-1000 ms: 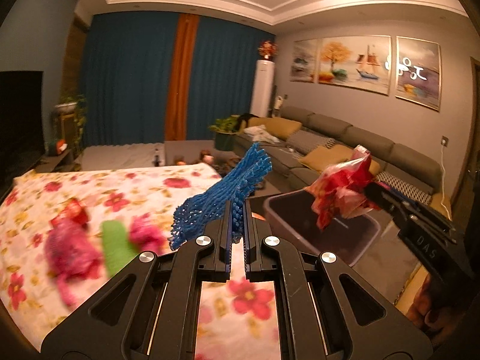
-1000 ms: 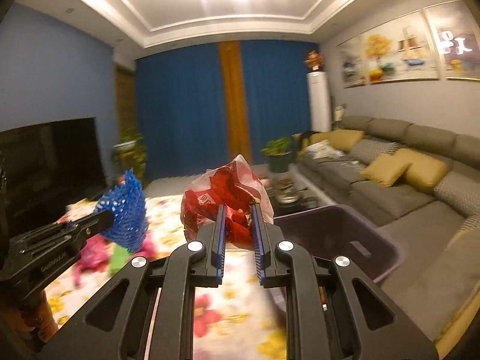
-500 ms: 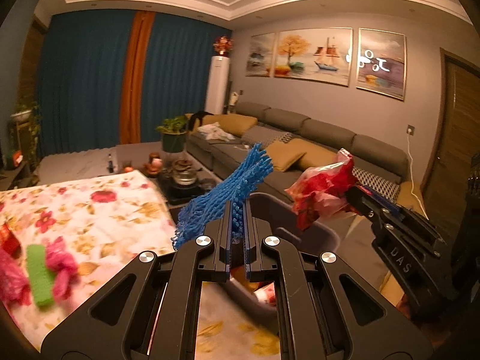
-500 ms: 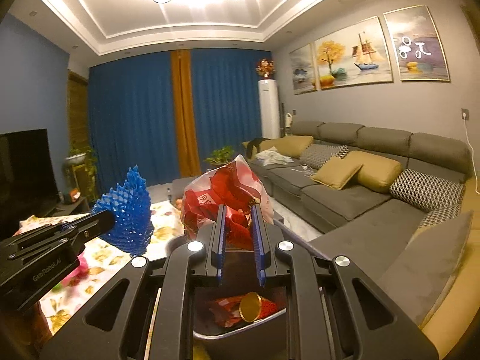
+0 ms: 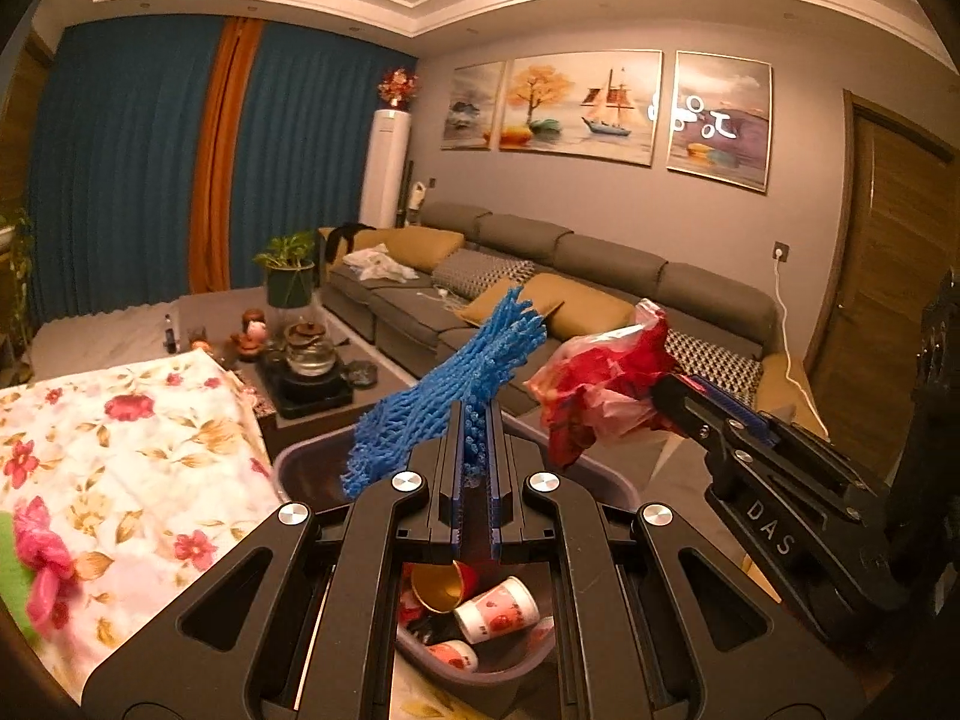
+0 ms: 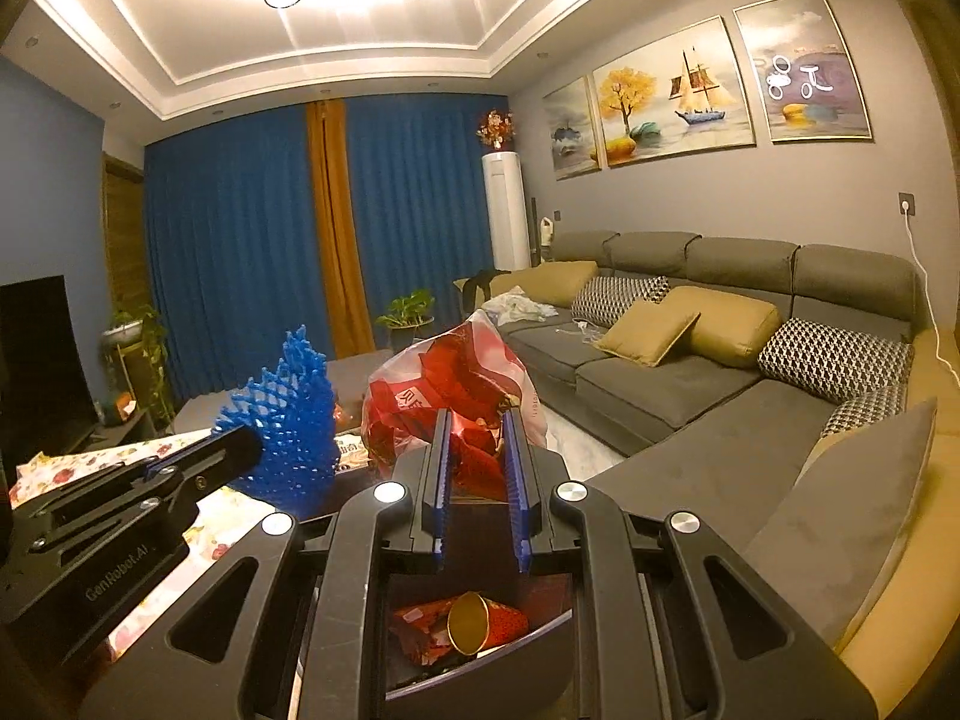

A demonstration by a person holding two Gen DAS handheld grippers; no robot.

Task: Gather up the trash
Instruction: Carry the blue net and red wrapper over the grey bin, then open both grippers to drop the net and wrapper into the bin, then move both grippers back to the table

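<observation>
Both wrist views are looking forward, slightly downward, close over the bin [image 5: 300, 468] [image 6: 480, 669], sharing the sofa [image 5: 600, 276] [image 6: 690, 372].

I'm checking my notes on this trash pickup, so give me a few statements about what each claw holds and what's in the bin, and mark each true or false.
1. The left claw is shut on a blue foam net. True.
2. The right claw holds a paper cup. False: it grips a crumpled red and white plastic bag.
3. The grey bin below the claws has nothing in it. False: paper cups lie inside.
4. Pink and green trash lies on the floral cloth. True.
</observation>
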